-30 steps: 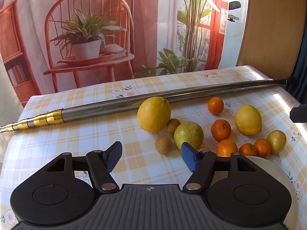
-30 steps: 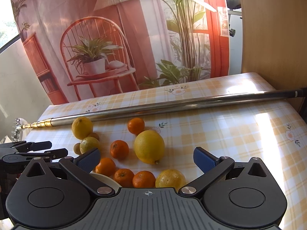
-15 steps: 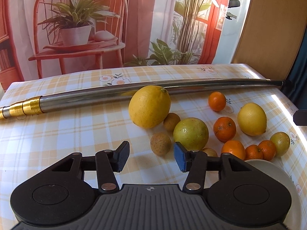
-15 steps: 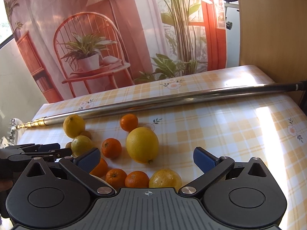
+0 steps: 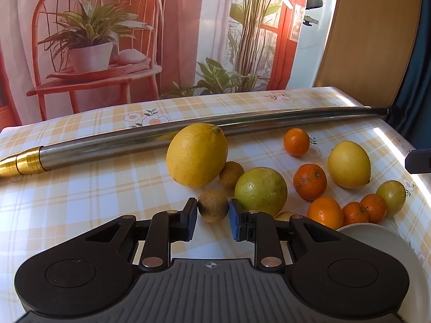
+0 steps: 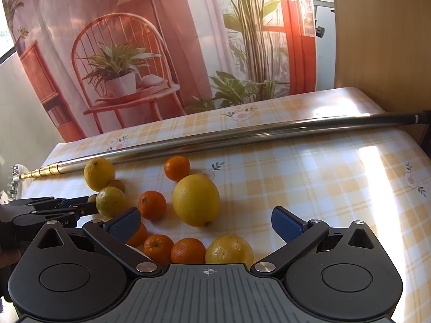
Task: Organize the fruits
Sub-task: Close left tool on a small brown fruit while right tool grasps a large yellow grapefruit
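Fruit lies scattered on a checked tablecloth [image 5: 80, 202]. My left gripper [image 5: 212, 215] has its two pads against the sides of a small brown fruit [image 5: 212, 206], which rests on the cloth. Just behind it are a big lemon [image 5: 196, 156], a second brown fruit [image 5: 231, 173] and a greenish-yellow fruit [image 5: 260, 191]. In the right wrist view my right gripper [image 6: 207, 223] is open and empty, hovering over a large lemon [image 6: 196, 200], a yellow fruit [image 6: 229, 250] and two mandarins [image 6: 172, 249]. The left gripper [image 6: 80, 207] shows at the left edge there.
A long metal pole [image 5: 107, 145] with a gold end lies across the table behind the fruit. A white plate [image 5: 377, 242] sits at the near right, with several mandarins [image 5: 309, 181] and another lemon [image 5: 348, 164] beside it. A printed backdrop hangs behind the table.
My left gripper has moved forward and narrowed from wide open until its pads meet the small brown fruit. The right gripper has stayed open, shifting only slightly.
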The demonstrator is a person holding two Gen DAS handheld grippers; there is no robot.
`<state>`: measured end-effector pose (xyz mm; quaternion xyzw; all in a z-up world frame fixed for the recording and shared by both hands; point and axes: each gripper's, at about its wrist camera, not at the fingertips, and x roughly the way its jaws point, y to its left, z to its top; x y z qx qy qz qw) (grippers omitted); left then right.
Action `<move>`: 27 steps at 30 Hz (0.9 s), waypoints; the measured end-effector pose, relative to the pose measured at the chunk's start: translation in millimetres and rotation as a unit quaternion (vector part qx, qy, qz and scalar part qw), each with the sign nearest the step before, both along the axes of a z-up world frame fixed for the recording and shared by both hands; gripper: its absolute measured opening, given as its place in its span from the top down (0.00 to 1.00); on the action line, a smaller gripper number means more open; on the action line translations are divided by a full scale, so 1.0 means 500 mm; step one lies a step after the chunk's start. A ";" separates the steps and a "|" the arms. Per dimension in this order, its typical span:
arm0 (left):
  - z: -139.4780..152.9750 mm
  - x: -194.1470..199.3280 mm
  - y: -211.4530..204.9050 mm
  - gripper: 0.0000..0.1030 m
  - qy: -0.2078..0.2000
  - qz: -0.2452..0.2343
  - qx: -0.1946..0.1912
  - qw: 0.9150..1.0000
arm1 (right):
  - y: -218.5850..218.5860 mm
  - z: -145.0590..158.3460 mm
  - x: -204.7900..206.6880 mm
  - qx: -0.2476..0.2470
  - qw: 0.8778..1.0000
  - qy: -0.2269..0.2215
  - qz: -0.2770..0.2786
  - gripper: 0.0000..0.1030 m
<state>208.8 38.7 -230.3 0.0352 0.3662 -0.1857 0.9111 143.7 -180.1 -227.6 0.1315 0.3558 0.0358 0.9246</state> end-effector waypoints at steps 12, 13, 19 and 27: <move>0.017 -0.026 0.015 0.74 -0.012 0.013 -0.012 1.000 | 0.004 -0.013 0.018 -0.014 1.000 -0.020 0.016 0.00; 0.023 -0.033 0.020 0.74 -0.015 0.020 -0.013 1.000 | 0.007 -0.016 0.022 -0.022 0.999 -0.029 0.021 0.00; 0.055 -0.073 0.042 0.74 -0.024 0.059 -0.041 0.997 | 0.021 -0.051 0.069 -0.041 0.998 -0.045 0.030 0.15; 0.074 -0.126 0.044 0.74 -0.033 0.075 -0.068 0.994 | 0.044 -0.097 0.087 -0.032 0.996 -0.063 0.046 0.34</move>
